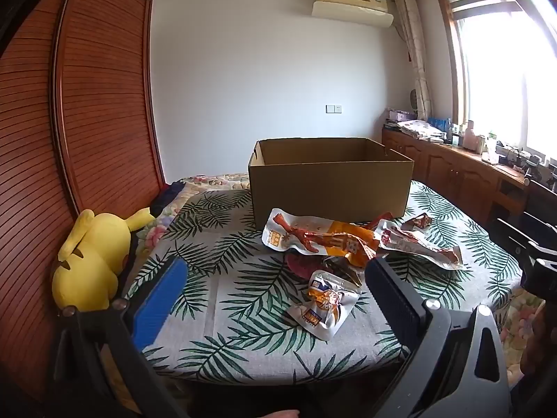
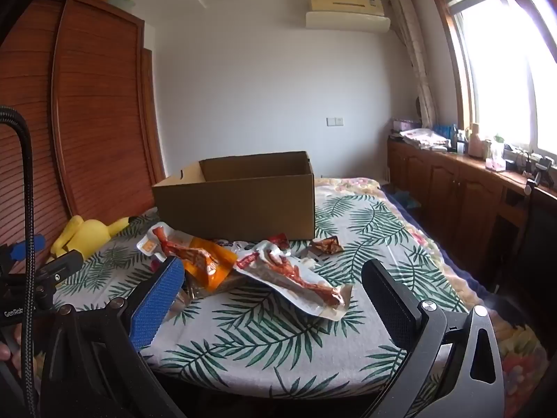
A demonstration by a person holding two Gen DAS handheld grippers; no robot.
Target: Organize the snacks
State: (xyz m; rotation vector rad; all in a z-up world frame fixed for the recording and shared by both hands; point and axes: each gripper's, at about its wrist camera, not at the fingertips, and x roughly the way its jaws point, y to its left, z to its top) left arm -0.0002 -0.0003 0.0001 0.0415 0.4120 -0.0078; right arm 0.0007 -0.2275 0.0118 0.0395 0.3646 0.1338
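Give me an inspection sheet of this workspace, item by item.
Surface: leaf-print cloth over a table.
Job's things: open cardboard box at the back; snack packets loose in a heap in front of it; one small packet nearest the left gripper.
Clutter: yellow plush toy at the left edge.
Grippers: left gripper and right gripper both open, holding nothing.
Cables: black cable beside the left gripper.
Surroundings: wooden wardrobe, air conditioner, window, cluttered sideboard.

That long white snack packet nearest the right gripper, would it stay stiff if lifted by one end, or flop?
The long white packet would probably droop: its film is thin and crinkled. It likely slips a little, since the surface looks glossy. It seems light, lying partly propped on the orange packet without flattening it.
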